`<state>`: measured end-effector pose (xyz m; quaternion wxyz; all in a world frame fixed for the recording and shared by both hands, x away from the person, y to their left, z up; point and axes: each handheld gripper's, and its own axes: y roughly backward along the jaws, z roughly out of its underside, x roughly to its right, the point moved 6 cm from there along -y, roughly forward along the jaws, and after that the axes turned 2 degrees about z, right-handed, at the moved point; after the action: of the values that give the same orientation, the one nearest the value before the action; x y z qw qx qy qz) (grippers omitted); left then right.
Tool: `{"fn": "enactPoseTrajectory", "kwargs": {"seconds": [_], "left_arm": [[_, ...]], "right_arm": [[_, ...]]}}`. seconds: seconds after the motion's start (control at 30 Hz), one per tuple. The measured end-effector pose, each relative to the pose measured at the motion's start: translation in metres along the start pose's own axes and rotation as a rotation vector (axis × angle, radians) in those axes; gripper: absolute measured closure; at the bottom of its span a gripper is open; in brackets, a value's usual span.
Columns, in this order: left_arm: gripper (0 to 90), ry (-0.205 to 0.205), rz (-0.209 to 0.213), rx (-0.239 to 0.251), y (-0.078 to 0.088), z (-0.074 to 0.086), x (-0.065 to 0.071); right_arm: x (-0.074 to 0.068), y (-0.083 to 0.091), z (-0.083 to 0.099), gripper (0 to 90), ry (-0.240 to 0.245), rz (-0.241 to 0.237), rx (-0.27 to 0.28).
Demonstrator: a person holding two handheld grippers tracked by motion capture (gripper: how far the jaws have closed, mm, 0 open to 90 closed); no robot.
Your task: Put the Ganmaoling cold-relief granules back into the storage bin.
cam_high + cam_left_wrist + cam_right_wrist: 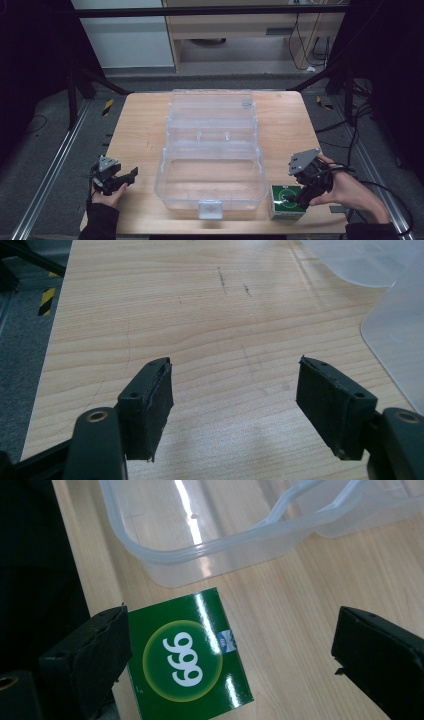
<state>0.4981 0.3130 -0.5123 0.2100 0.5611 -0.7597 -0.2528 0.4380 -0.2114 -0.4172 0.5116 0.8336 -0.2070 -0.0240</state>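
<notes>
A green carton [285, 204] printed with white digits in a yellow ring stands near the table's front edge, just right of a clear plastic case [161, 172] that lies open. My right gripper [296, 196] hovers over the carton. In the right gripper view the carton [187, 655] lies between the wide-apart jaws of the right gripper [230, 660], close against the left one and far from the other. My left gripper [129, 177] rests low at the table's front left. Seen from the left gripper's own view, the left gripper [235, 400] is open over bare wood.
The case's lid [212, 107] lies flat behind its base, taking up the middle of the wooden table [140, 130]. A corner of the case [400, 330] shows at the right of the left gripper view. Dark floor, metal rails and cables surround the table.
</notes>
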Motion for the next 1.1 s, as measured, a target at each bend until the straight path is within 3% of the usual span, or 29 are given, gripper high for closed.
{"fn": "enactPoseTrajectory", "kwargs": {"seconds": [0.47, 1.1], "left_arm": [[30.2, -0.003, -0.001, -0.003, 0.0, 0.0, 0.0], [30.3, -0.006, 0.0, -0.004, -0.001, 0.0, 0.0]], "right_arm": [[-0.012, -0.016, 0.008, 2.6, 0.092, -0.06, -0.098], [-0.021, -0.038, 0.019, 1.8, 0.113, -0.107, -0.178]]}}
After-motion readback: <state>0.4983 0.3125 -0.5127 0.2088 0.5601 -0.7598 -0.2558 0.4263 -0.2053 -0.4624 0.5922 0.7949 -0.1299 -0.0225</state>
